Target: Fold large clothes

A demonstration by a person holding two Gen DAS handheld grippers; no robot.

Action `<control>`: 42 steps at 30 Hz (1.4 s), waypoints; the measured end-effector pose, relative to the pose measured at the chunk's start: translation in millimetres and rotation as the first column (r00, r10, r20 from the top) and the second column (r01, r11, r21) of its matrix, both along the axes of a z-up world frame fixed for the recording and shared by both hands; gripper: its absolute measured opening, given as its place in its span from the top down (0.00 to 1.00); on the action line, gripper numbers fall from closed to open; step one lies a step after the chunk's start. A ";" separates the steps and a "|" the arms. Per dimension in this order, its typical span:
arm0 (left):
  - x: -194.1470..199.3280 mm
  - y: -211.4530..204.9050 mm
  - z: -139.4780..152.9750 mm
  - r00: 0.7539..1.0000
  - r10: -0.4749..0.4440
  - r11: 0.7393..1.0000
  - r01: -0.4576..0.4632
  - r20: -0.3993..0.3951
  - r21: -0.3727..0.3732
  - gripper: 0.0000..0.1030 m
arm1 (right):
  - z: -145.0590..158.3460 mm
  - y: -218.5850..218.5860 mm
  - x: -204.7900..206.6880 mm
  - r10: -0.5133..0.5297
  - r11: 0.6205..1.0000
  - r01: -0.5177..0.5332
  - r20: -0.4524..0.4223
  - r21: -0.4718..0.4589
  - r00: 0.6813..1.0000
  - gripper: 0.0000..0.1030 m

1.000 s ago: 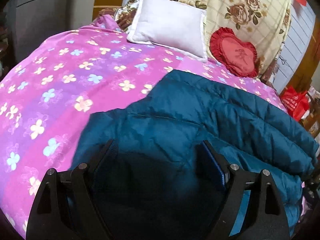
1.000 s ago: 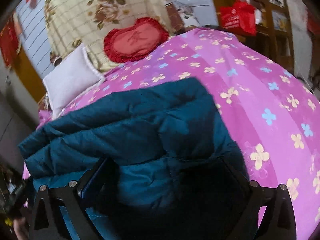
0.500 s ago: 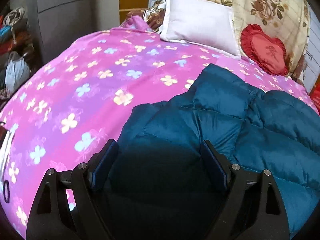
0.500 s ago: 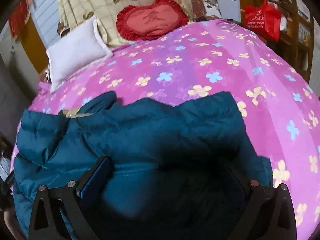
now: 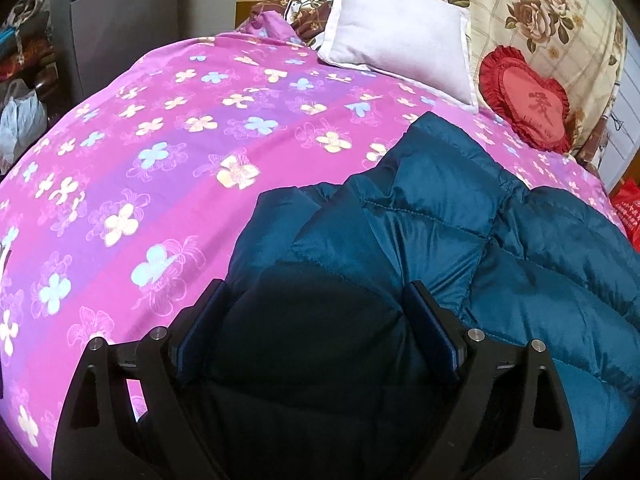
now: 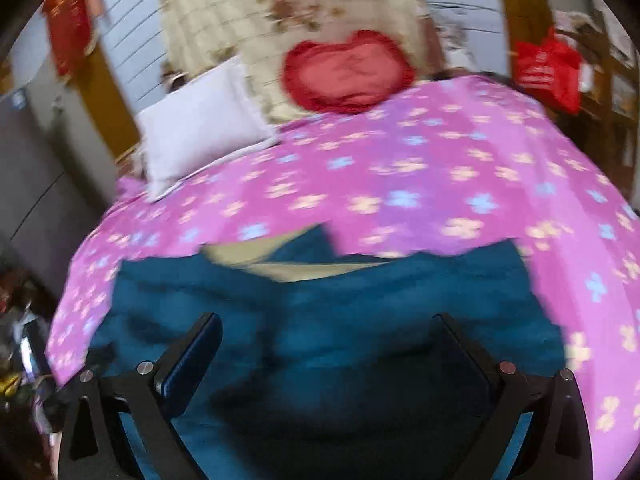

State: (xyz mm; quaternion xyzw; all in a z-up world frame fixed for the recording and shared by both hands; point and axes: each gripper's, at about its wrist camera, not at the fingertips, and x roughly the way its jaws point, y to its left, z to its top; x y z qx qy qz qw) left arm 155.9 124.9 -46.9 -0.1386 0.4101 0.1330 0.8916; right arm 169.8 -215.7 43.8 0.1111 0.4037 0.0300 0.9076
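Blue jacket (image 5: 460, 240) lies bunched on the bed (image 5: 160, 140) below the white pillow (image 5: 400, 48), mostly unfolded. Left gripper (image 5: 316, 324) and right gripper (image 6: 328, 344) both have fingers spread, gripping nothing.

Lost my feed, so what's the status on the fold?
Left hand-held gripper open over teal jacket. Right hand-held gripper open, view blurred. Jacket bunched on bedspread. Nothing in the way.

Left gripper (image 5: 316, 320), right gripper (image 6: 330, 344): black angular frames, silver round screws, dark blue pads inside jaws.
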 end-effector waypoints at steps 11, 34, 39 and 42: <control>-31.4 -10.9 59.6 0.970 -0.062 0.998 0.065 0.234 -0.005 0.14 | -25.6 11.8 -0.4 0.057 0.998 -0.057 -0.011 -0.014 0.998 0.00; 1.3 -66.9 15.1 0.945 -0.325 0.942 0.320 0.044 0.097 0.11 | -49.1 -84.1 -74.2 -0.089 0.993 0.086 -0.043 -0.081 0.995 0.00; -5.2 -58.4 9.1 0.963 -0.261 0.961 0.252 0.071 0.111 0.11 | -57.2 -83.8 -67.0 -0.024 0.995 0.023 -0.008 -0.098 1.000 0.00; -10.3 -57.3 8.0 0.976 -0.206 0.972 0.194 0.076 0.135 0.11 | -61.9 -84.5 -56.4 -0.002 0.996 0.003 0.008 -0.091 1.000 0.00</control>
